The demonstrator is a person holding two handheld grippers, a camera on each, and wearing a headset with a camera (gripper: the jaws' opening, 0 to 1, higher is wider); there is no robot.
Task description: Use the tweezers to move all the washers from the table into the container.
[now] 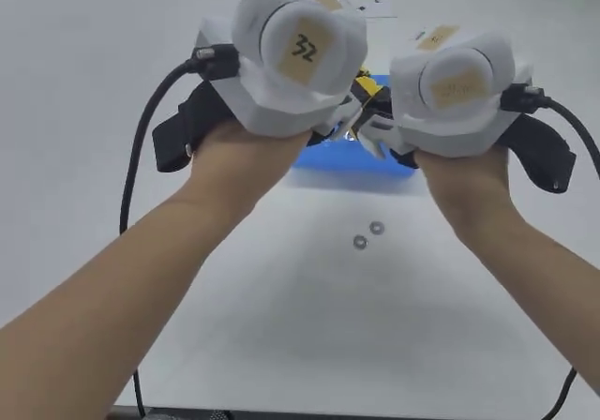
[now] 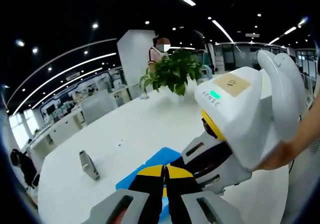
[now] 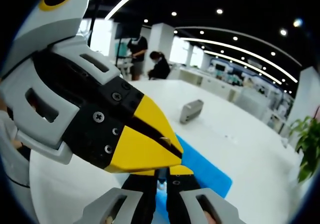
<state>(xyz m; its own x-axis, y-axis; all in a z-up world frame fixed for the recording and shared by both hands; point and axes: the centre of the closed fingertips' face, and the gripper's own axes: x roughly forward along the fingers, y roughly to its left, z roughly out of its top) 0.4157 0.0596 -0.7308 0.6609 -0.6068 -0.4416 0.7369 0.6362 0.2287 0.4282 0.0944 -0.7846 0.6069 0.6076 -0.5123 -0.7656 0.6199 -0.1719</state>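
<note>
Two small metal washers [image 1: 360, 242] [image 1: 377, 228] lie side by side on the white table, nearer me than the blue container [image 1: 349, 160]. Both grippers hang close together above the container, tips almost meeting. In the left gripper view my left gripper [image 2: 165, 172] has its yellow tips pressed together, and the blue container [image 2: 149, 165] lies just past them. My right gripper [image 3: 161, 180] shows its jaws nearly closed, with a thin slit between them. The left gripper [image 3: 167, 145] crosses over it, a small metal bit at its tips. I cannot make out tweezers.
A grey metal block [image 2: 89, 165] [image 3: 191, 110] stands on the table beyond the container. A potted plant [image 2: 174, 71] sits at the far end, with a person behind it. Black cables trail from both grippers toward me. The near table edge [image 1: 281, 409] is close to my body.
</note>
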